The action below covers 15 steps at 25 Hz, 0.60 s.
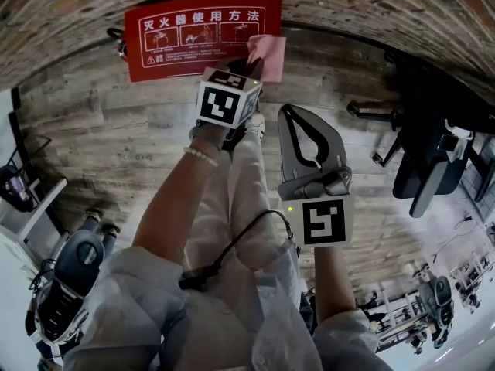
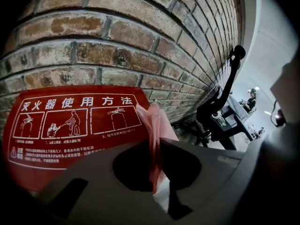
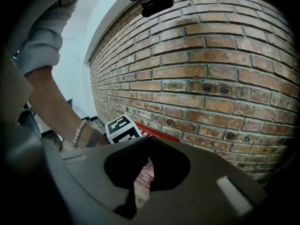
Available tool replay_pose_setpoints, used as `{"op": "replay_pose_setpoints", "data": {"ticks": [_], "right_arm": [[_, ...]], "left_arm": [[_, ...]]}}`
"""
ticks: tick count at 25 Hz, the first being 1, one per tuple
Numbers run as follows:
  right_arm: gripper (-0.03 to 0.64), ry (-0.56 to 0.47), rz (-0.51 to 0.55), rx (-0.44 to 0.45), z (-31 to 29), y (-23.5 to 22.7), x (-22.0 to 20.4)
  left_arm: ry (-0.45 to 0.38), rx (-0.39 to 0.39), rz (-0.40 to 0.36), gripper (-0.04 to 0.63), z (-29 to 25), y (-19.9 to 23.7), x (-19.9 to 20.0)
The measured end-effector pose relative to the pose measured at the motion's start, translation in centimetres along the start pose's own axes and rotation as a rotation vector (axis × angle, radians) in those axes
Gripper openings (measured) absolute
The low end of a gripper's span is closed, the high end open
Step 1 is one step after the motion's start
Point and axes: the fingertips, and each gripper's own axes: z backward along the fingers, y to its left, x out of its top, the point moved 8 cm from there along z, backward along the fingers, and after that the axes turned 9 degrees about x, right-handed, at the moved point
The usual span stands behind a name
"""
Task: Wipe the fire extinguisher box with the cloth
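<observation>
left gripper (image 1: 249, 66) clamped on pink cloth (image 1: 267, 52); cloth sticks out lengthwise ahead of the jaws, over the right end of the red fire extinguisher box (image 1: 186, 41) | box at foot of brick wall (image 1: 348, 6), long side along it | right gripper (image 1: 290, 113) jaws together, nothing between, held back above wooden floor (image 1: 131, 137)

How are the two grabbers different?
The left gripper is shut on the pink cloth; the right gripper is shut with nothing between its jaws. The left gripper is up by the red fire extinguisher box, while the right gripper is held back from it. Both are grey, with their jaws together.
</observation>
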Motion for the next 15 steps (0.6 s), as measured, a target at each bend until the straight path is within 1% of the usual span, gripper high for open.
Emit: {"op": "replay_pose_setpoints", "data": {"ticks": [7, 15], "right_arm": [[0.003, -0.007, 0.015, 0.009, -0.6, 0.5, 0.6], [0.003, 0.003, 0.033, 0.036, -1.8, 1.6, 1.1]], "left_arm": [[-0.004, 0.013, 0.007, 0.011, 0.7, 1.0, -0.4], [-0.001, 0.044, 0.027, 0.011, 1.7, 3.4, -0.9]]}}
